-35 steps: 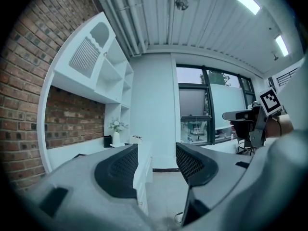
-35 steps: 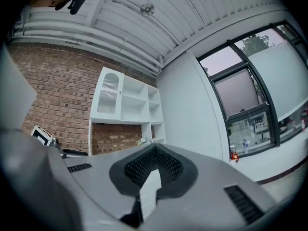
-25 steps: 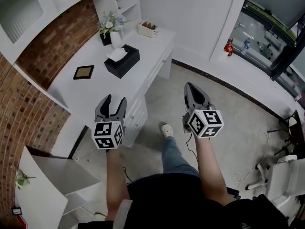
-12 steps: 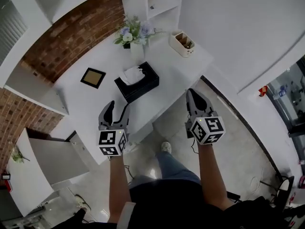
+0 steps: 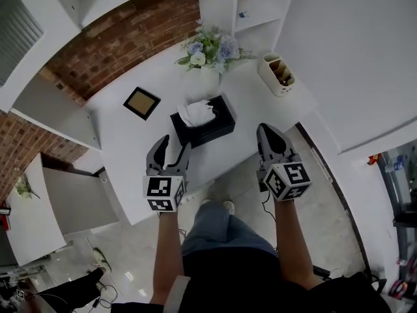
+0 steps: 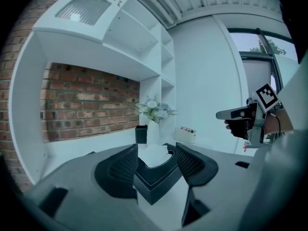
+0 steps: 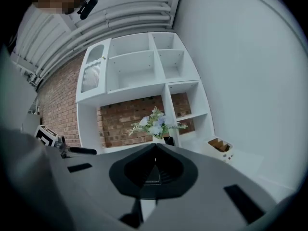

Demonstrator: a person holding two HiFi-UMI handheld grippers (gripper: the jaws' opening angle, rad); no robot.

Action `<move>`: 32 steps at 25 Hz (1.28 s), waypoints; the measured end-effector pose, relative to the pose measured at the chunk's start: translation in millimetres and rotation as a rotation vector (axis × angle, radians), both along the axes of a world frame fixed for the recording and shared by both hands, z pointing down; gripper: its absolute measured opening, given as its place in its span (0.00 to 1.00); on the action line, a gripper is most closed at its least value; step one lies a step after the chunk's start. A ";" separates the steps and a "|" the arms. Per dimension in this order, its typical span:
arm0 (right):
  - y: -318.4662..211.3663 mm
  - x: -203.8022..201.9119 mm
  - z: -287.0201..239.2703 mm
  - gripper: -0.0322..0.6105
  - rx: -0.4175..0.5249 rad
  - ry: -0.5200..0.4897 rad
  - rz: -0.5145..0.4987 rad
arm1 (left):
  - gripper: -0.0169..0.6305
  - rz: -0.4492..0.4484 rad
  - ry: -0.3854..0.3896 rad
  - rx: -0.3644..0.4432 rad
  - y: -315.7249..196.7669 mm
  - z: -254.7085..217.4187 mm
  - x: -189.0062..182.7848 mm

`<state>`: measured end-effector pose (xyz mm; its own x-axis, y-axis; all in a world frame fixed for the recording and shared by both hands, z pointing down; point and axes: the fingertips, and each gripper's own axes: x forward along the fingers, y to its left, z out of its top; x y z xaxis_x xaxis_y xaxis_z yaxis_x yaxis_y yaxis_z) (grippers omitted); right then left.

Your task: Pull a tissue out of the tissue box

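The black tissue box (image 5: 207, 126) sits near the middle of the white surface (image 5: 124, 149), in front of the vase of flowers (image 5: 210, 52) at the back edge. A white tissue (image 5: 195, 113) stands crumpled out of its top slot. A small picture frame (image 5: 142, 103) lies to the box's left, and a desk organiser (image 5: 276, 75) stands toward the right back corner.

The left tool (image 5: 174, 147) hovers over the front edge with its jaws spread. In its own view they frame the box and the tissue, but both lie a little beyond the tips, untouched. The right tool (image 5: 265, 130) hangs off the surface's right front corner, its jaws pressed together on nothing.

The step in hand looks like the approach. To do it well, the left tool should close on the upright tuft alone, clear of the slot's rim. The pull should go straight up so the sheet does not tear, and the right tool could steady the light box.

No brand, label or readable writing shows; the tool cubes (image 5: 163, 193) carry only square marker patterns.
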<state>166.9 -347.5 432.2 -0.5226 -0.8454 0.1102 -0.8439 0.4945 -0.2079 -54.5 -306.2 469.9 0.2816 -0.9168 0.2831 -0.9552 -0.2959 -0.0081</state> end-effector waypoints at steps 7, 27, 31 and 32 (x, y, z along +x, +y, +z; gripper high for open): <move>-24.1 -24.0 -6.8 0.05 -0.010 0.021 -0.074 | 0.36 -0.017 -0.012 -0.028 -31.0 -2.0 -1.8; -59.3 -56.8 17.6 0.05 -0.082 0.031 -0.184 | 0.36 0.205 -0.303 -0.475 -116.6 66.5 -13.8; -61.2 -62.4 22.7 0.05 -0.092 0.027 -0.205 | 0.36 0.214 -0.283 -0.570 -125.4 82.8 -14.5; -62.1 -63.0 23.8 0.05 -0.095 0.024 -0.207 | 0.36 0.215 -0.279 -0.589 -127.0 86.2 -14.6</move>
<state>103.9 -409.6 456.0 -0.6800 -0.7058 0.1984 -0.7318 0.6367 -0.2432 -69.1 -433.2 556.1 0.2845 -0.5194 0.8058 -0.8602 -0.5094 -0.0246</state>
